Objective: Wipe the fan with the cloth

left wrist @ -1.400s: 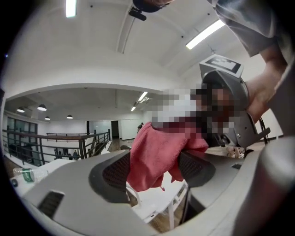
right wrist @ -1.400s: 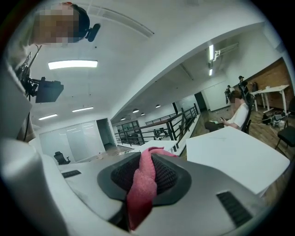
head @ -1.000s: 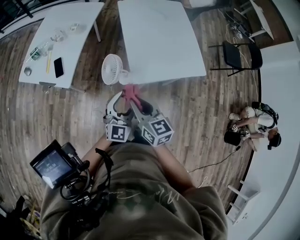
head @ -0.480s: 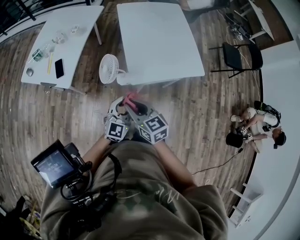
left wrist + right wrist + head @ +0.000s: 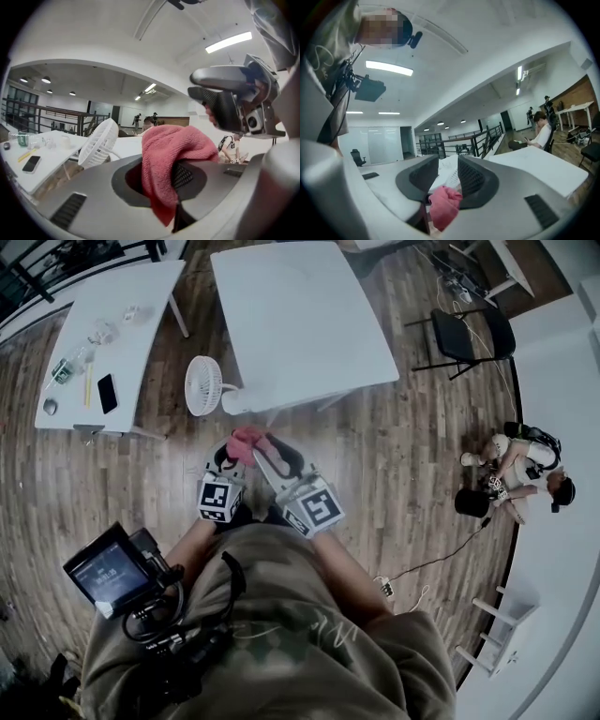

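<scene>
Over wood floor (image 5: 394, 465), left claw (image 5: 159, 180) just pinched the cloth (image 5: 176, 147) (right claw (image 5: 447, 176) just spread).

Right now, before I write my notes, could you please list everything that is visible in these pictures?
middle table: one, white, centre.
side table: one, white, left, holding small items.
fan: one, white, at the middle table's near left corner.
phone: one, black, on the side table.
chair: one, black, far right of the middle table.
other people: count unclear, on the wooden floor, right.
cloth: one, pink, in front of the person.
screen: one, black, on the person's chest rig.
left gripper: one, grey; jaws have just been closing, pressing the cloth.
right gripper: one, grey; jaws have just been opening, apart; the cloth's end sits low between them, unpinched.
</scene>
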Motion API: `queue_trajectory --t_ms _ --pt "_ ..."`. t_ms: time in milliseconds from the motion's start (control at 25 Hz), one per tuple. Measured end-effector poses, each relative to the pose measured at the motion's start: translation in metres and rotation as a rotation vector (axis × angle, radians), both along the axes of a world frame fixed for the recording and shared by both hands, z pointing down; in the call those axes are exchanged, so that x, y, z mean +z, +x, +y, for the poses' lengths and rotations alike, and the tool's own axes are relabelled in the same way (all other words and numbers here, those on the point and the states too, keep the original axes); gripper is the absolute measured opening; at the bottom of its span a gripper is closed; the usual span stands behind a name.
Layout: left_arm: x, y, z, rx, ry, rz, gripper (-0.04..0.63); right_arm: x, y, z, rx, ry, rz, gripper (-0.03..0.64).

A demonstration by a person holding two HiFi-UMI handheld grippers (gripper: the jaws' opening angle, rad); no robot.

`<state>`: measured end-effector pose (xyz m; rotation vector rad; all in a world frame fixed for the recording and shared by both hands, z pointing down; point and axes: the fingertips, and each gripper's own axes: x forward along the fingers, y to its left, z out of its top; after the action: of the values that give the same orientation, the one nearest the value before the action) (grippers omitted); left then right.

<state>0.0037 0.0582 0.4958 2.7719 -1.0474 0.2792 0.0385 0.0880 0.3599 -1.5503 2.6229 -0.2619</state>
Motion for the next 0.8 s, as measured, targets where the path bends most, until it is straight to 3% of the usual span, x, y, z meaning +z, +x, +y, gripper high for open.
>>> queue_trajectory --t_ms 160,320,480,640,800 --pt "0.015 -0.021 -0.026 -0.112 0.005 -0.024 0.097 -0.009 0.023 0.000 0.060 0.062 -0.019 0.000" --pt "0.031 -0.022 -0.046 -0.202 -0.013 -0.048 0.097 0.007 0.037 -0.006 0.030 0.045 -0.038 0.000" --pt "0.049 -0.022 -0.069 -0.308 -0.034 -0.065 0.097 0.010 0.041 -0.027 -0.133 0.016 -0.029 0.000" --pt "0.076 -0.021 -0.083 -0.427 -0.081 -0.084 0.097 0.004 0.054 -0.052 -0.287 0.048 -0.015 0.000" --pt "0.111 -0.016 -0.107 -0.501 -0.162 -0.134 0.097 0.009 0.064 -0.072 -0.359 0.057 0.002 0.000"
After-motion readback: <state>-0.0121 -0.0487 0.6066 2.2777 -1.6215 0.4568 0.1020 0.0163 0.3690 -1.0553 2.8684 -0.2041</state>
